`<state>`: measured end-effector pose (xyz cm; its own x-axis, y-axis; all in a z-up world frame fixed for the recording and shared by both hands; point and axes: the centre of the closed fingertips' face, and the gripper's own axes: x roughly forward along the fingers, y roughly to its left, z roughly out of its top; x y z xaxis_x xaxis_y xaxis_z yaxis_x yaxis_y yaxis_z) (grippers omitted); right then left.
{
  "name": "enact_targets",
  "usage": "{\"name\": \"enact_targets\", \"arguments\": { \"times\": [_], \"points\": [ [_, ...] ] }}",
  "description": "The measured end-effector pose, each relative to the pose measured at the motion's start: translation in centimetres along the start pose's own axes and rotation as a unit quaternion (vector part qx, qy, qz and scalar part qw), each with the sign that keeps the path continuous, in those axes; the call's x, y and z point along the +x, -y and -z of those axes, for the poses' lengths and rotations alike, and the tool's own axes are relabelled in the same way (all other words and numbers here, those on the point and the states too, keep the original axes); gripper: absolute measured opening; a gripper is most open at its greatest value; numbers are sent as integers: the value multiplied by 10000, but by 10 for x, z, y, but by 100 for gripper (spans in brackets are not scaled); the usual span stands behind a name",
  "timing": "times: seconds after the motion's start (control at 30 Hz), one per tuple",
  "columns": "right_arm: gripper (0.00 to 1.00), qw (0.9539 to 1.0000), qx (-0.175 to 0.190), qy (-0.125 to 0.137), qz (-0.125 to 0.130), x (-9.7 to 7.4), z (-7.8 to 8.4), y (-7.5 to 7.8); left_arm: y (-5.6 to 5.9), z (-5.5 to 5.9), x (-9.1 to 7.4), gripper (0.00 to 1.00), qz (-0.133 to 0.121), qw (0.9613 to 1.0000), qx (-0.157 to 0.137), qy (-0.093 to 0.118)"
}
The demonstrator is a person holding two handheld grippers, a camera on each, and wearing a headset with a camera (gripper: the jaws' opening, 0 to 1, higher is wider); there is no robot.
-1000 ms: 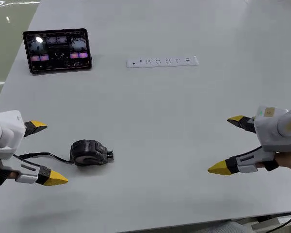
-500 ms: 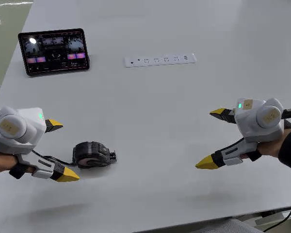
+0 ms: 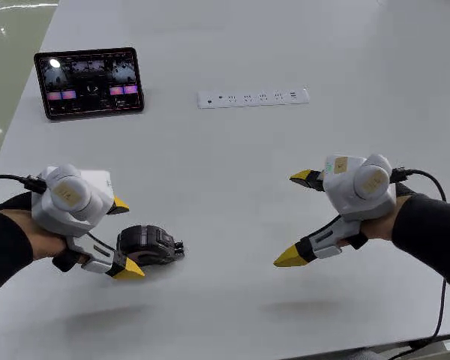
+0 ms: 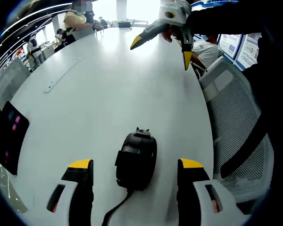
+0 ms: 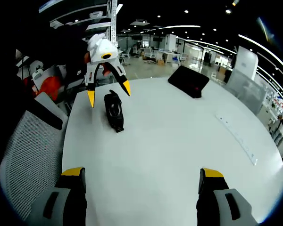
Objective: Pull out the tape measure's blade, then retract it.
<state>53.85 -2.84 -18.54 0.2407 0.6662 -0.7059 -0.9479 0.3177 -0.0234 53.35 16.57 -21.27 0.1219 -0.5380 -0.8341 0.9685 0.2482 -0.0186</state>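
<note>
Forward goes the left gripper [image 4: 136, 165] since a second ago, until its yellow fingertips [image 4: 80, 164] now flank the tape measure [image 4: 137, 157]. The right gripper [image 3: 292, 217] has drifted in toward it from the other side. The left jaws stand spread wide and grip nothing: the rear half of the black case lies between the two tips with a gap on each side. A black cord [image 4: 115, 212] trails from the back of the case, down between these fingers. The case's nose, with the hook tab at its mouth, points away from the left fingertips and toward the right gripper. The right jaws are also spread wide and empty, and they are well apart from the tape measure. The case rests on the white table [image 3: 232, 165]. Far beyond both sets of fingertips lie a white power strip [image 3: 253, 97] and a propped tablet [image 3: 88, 81] with its screen lit.
</note>
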Motion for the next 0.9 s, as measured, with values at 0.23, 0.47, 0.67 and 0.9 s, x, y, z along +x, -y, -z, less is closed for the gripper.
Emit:
{"name": "enact_targets", "arguments": {
  "times": [0.23, 0.47, 0.67, 0.9],
  "points": [
    [99, 9999, -106, 23, -91, 25, -14, -5, 2, 6, 12, 54, 129, 9992, 179, -335],
    [99, 9995, -172, 91, -234, 49, -23, -13, -1, 11, 18, 34, 28, 9971, 410, -637],
    [96, 9991, -209, 40, -370, 67, -28, -21, 0, 13, 20, 32, 41, 9970, 475, -612],
    [91, 9976, -306, -126, -614, 94, -32, -37, -2, 13, 20, 31, 76, 9978, 517, -410]
  ]
}}
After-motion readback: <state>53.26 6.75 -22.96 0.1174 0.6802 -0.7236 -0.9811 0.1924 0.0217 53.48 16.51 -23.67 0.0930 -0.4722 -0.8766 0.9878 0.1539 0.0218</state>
